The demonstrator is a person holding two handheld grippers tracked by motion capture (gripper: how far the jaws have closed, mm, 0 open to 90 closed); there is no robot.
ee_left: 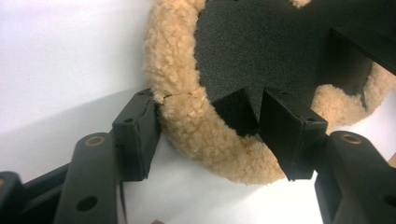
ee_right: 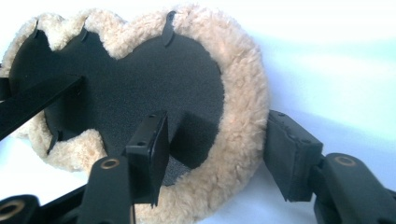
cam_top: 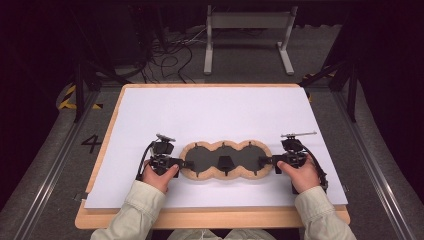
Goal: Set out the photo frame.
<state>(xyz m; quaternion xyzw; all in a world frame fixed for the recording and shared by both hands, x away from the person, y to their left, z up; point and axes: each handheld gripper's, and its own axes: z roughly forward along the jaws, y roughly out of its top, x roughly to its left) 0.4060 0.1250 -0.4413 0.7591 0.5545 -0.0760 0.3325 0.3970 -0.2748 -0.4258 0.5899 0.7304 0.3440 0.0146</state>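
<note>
A long three-lobed pad (cam_top: 240, 156) with a tan fleece rim and a black inner face lies on the white sheet near the front of the table. A small black block (cam_top: 225, 162) stands at its middle. My left gripper (cam_top: 186, 164) straddles the pad's left end. In the left gripper view the gripper (ee_left: 210, 112) has one jaw against the outside of the fleece rim (ee_left: 187, 116) and the other over the black face, beside a black tab (ee_left: 236, 112). My right gripper (cam_top: 262, 161) straddles the right end. There the gripper (ee_right: 217, 126) has the fleece rim (ee_right: 243, 130) between its open jaws.
The white sheet (cam_top: 215, 110) covers a wooden table top whose front edge (cam_top: 210, 217) shows bare. Both forearms, in pale sleeves, come in from the bottom. Behind the table, a grey metal frame (cam_top: 247, 22) and loose cables (cam_top: 170, 55) are on the floor.
</note>
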